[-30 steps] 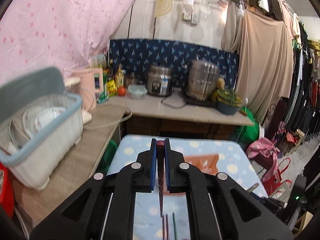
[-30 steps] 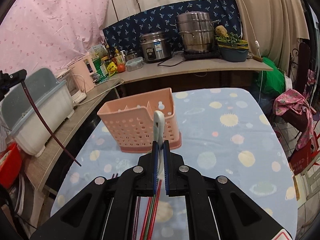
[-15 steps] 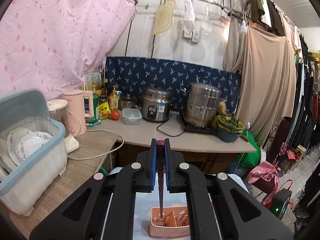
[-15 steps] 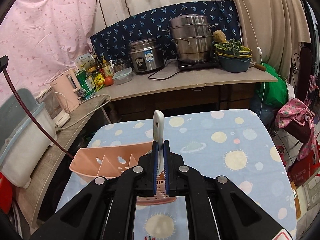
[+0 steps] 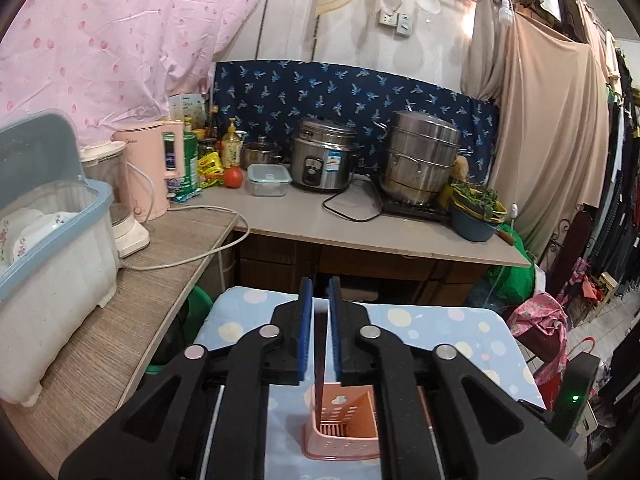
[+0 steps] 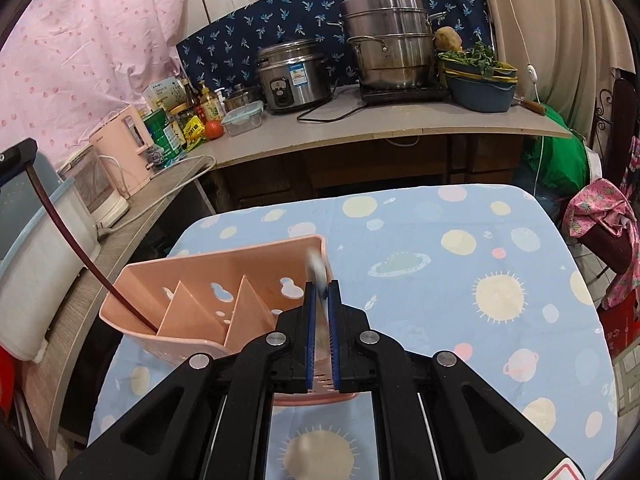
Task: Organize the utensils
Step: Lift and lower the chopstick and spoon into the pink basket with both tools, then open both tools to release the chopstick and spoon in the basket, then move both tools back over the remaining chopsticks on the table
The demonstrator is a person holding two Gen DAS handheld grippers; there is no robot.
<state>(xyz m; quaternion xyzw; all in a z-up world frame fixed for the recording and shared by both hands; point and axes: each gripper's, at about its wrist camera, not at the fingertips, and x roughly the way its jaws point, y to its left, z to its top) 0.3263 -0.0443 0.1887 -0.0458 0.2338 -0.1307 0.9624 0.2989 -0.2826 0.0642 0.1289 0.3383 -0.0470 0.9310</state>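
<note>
A pink utensil basket (image 6: 208,264) with three compartments stands on the table's blue cloth; the left wrist view shows it (image 5: 344,420) below the fingers. My left gripper (image 5: 319,280) is opening. A dark red chopstick (image 5: 320,352) hangs loose between its blue pads, its top below the pad tips. In the right wrist view this chopstick (image 6: 68,248) slants from the left gripper (image 6: 18,154) into the basket's left compartment. My right gripper (image 6: 321,284) is opening over the right compartment, and a pale spoon handle (image 6: 316,268) is blurred between its pads.
The table (image 6: 460,240) has a planet-print cloth. Behind it a counter (image 6: 360,120) holds a rice cooker (image 6: 292,76), a steel steamer (image 6: 388,40) and a blue bowl of greens. Left: a pink kettle (image 5: 154,168) and a dish box (image 5: 52,248). Clothes hang at right.
Both grippers came forward and down over the basket. The chopstick's tip went into the left compartment. Both pairs of pads parted a little, and the chopstick and the spoon slid lower between them.
</note>
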